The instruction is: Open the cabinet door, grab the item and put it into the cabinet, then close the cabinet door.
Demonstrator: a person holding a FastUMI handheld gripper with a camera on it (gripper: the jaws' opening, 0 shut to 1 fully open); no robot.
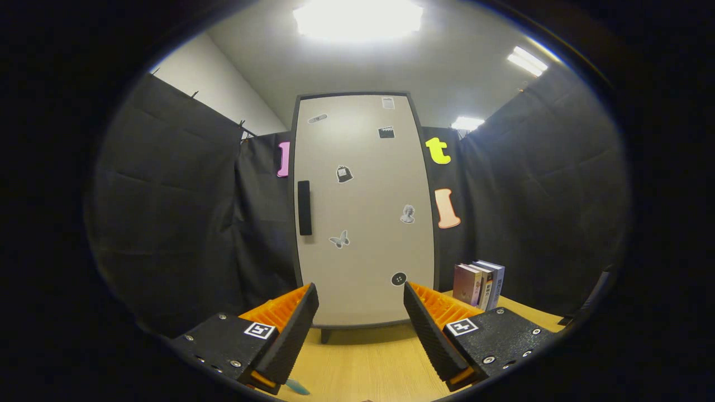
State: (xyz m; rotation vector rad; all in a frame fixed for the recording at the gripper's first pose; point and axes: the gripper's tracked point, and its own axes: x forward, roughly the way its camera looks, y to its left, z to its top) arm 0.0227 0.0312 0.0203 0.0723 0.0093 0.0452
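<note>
A tall beige cabinet [363,212] stands straight ahead on the wooden table, beyond my fingers. Its door is closed and carries several small stickers. A black vertical handle [304,207] sits near the door's left edge. Several upright books [479,285] stand on the table right of the cabinet's base, just beyond my right finger. My gripper [361,304] is open, its two black-and-orange fingers spread wide with nothing between them, a short way back from the cabinet.
The wooden table [363,357] stretches from under my fingers to the cabinet's foot. Black cloth walls close in on the left, right and behind the cabinet. A small teal object [296,386] peeks out under my left finger.
</note>
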